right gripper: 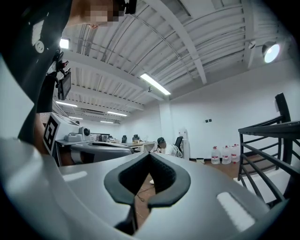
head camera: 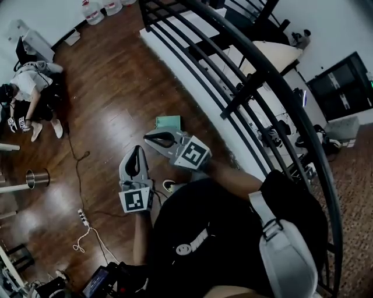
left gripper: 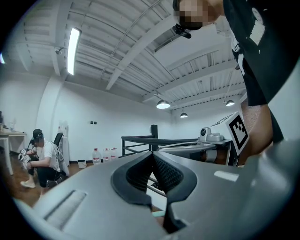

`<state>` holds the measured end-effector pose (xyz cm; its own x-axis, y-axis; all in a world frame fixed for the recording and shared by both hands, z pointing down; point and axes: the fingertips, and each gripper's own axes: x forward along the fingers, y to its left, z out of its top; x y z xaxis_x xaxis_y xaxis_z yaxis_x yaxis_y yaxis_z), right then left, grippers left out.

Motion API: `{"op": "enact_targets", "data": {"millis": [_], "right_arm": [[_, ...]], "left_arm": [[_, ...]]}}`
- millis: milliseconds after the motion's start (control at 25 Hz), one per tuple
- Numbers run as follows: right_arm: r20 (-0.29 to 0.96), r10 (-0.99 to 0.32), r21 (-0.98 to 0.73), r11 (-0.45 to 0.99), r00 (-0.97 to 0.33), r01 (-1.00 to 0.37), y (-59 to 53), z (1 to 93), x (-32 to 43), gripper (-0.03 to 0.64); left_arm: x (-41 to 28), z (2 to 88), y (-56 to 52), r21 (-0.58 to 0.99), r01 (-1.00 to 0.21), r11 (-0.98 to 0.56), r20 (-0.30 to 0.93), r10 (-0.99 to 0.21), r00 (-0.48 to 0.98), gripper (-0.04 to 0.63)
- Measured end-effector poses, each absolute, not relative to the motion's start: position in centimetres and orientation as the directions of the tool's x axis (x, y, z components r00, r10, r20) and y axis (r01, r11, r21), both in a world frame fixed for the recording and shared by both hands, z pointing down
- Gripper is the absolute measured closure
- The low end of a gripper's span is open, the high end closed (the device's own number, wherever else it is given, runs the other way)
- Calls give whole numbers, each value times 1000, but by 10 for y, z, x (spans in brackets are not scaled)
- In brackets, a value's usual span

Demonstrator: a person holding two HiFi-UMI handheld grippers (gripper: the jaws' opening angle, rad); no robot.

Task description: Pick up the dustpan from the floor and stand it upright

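Observation:
A pale green flat thing [head camera: 168, 122], seemingly the dustpan, lies on the dark wood floor beside the white platform edge. A sliver of the same green [left gripper: 158, 213] shows under the left jaws. My left gripper [head camera: 136, 149] hangs above the floor, shut and empty, nearer me than the dustpan and to its left. My right gripper [head camera: 148, 137] is also shut with nothing in it, its tips just short of the dustpan. In the left gripper view [left gripper: 152, 154] and the right gripper view [right gripper: 150, 154] the dark pads meet with nothing between them. Both grippers point level across the room.
A black metal railing [head camera: 245, 75] curves across the right over a white platform [head camera: 192, 70]. A person [head camera: 29, 87] crouches at far left. A power strip with cable [head camera: 84, 218], a metal cylinder [head camera: 36, 177] and water bottles [head camera: 96, 11] stand on the floor.

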<state>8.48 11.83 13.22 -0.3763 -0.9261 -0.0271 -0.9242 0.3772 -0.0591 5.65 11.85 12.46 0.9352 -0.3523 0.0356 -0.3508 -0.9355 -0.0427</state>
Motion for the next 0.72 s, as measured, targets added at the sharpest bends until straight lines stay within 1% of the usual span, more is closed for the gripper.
{"op": "enact_targets", "data": {"millis": [720], "right_arm": [[-22, -924, -36, 383, -382, -923, 103, 133, 78, 615]], "left_arm": [[43, 127, 103, -30, -378, -925, 30, -379, 925, 577]]}}
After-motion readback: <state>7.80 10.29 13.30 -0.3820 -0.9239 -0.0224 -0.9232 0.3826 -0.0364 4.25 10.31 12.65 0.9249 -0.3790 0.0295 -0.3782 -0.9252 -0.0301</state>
